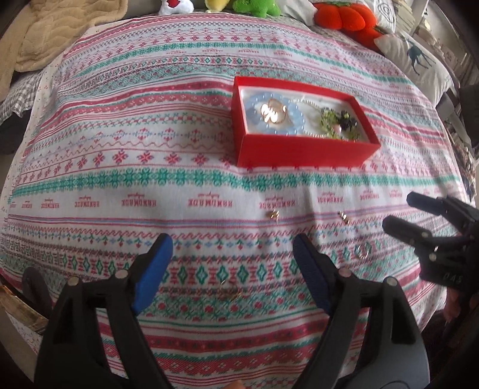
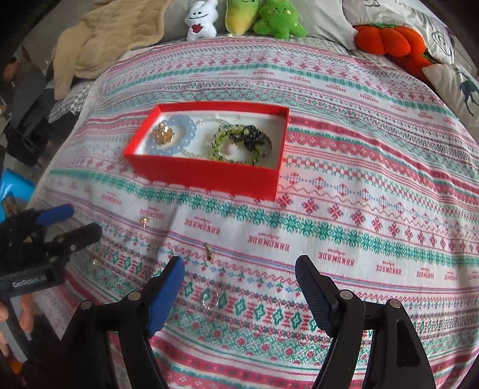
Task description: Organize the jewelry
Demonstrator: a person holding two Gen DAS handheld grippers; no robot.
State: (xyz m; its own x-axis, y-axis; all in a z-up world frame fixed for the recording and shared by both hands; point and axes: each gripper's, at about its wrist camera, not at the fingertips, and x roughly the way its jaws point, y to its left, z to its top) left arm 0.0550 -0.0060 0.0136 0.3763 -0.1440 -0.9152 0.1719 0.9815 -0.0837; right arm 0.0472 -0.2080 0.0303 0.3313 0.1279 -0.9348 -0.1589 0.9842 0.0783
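A red box (image 1: 302,149) (image 2: 209,176) sits on the patterned cloth and holds a blue bead bracelet (image 2: 176,134), a gold piece, a silver chain and green and black bracelets (image 2: 239,143). Loose on the cloth nearer me lie a small gold earring (image 1: 274,214) (image 2: 144,220), a gold stud piece (image 1: 344,217) (image 2: 209,252), a silver ring (image 1: 362,250) (image 2: 210,299) and a thin gold chain (image 1: 229,291). My left gripper (image 1: 232,248) is open and empty above the gold chain. My right gripper (image 2: 239,269) is open and empty above the silver ring.
Plush toys (image 2: 263,18), an orange pumpkin plush (image 2: 389,39), a deer pillow (image 1: 416,57) and a beige blanket (image 2: 110,36) line the far edge. The right gripper shows at the right in the left wrist view (image 1: 398,214); the left one at the left in the right wrist view (image 2: 83,221).
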